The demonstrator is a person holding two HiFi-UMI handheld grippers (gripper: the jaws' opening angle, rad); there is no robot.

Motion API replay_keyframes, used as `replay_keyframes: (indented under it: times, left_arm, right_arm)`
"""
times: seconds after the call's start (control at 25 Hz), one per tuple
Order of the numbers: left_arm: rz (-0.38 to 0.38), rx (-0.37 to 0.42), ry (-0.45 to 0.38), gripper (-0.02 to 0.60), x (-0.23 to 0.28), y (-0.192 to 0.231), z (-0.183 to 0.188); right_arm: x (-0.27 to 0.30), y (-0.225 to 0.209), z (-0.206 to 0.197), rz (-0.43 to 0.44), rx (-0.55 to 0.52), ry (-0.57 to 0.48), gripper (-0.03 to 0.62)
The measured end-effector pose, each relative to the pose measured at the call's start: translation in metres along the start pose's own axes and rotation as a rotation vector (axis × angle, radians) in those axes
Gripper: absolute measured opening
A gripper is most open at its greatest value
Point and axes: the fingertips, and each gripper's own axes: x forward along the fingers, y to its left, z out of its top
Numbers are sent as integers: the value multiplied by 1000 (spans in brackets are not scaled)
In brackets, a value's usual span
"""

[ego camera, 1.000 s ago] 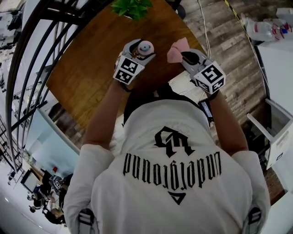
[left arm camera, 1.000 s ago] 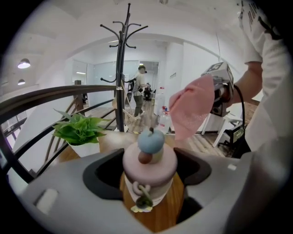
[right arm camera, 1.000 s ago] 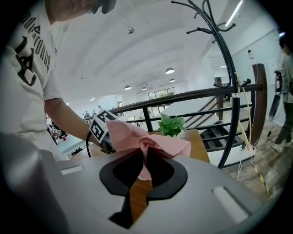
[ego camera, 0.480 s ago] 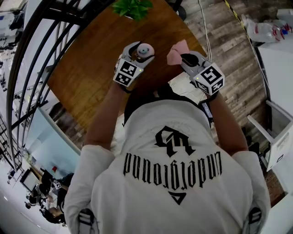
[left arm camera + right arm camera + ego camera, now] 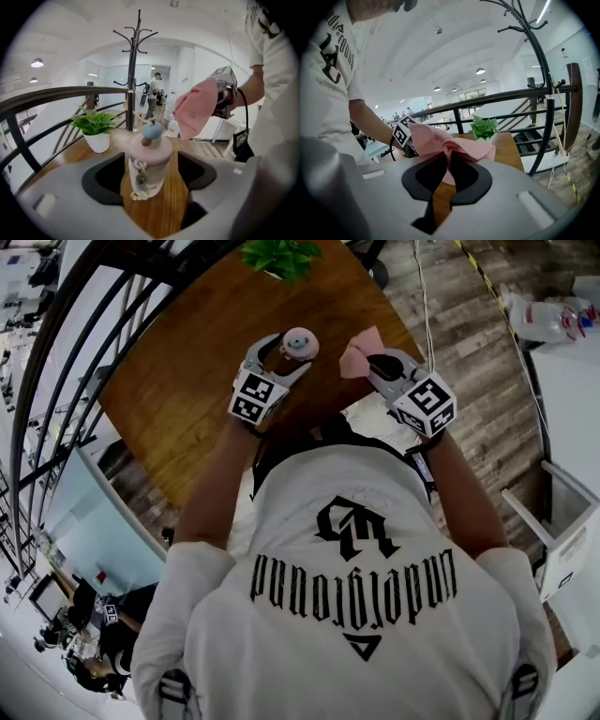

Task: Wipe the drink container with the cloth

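The drink container (image 5: 300, 341) is a small pink cup with a pale blue knob on its lid. It stands upright between the jaws of my left gripper (image 5: 281, 357), which is shut on it above the round wooden table (image 5: 187, 381). In the left gripper view the drink container (image 5: 150, 157) fills the gap of the left gripper (image 5: 150, 177). My right gripper (image 5: 373, 362) is shut on a pink cloth (image 5: 361, 348), held just right of the container and apart from it. In the right gripper view the cloth (image 5: 452, 146) bunches out of the right gripper (image 5: 447, 171).
A potted plant (image 5: 281, 257) stands at the table's far edge. A black railing (image 5: 84, 362) curves round the left side. A coat stand (image 5: 133, 70) rises behind the table. Plastic bottles (image 5: 544, 313) lie on the plank floor to the right, near a white cabinet (image 5: 572, 521).
Both grippers have shifted slightly farther out over the table, still holding the container and the cloth. The gap between cloth and container is about the same.
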Motion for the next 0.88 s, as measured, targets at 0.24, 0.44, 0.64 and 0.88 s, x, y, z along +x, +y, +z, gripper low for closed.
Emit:
replay_keyframes:
  times: [0.24,0.44,0.64,0.88]
  left_arm:
    - [79,-44,-25,390,-32,-2,-3]
    - [138,-142,-107,388,-73,2,3]
    - [125,-168,-164,387,-101,2,9]
    - [61,-166,-232,288,-150,-14,10]
  right_arm:
    - [4,16,-2,63,-19,2,26]
    - [14,37,7,79,-47,-14,28]
    - [17,60,19,43,-62,-40,28]
    - [23,107,27,-28,-75,-73,28]
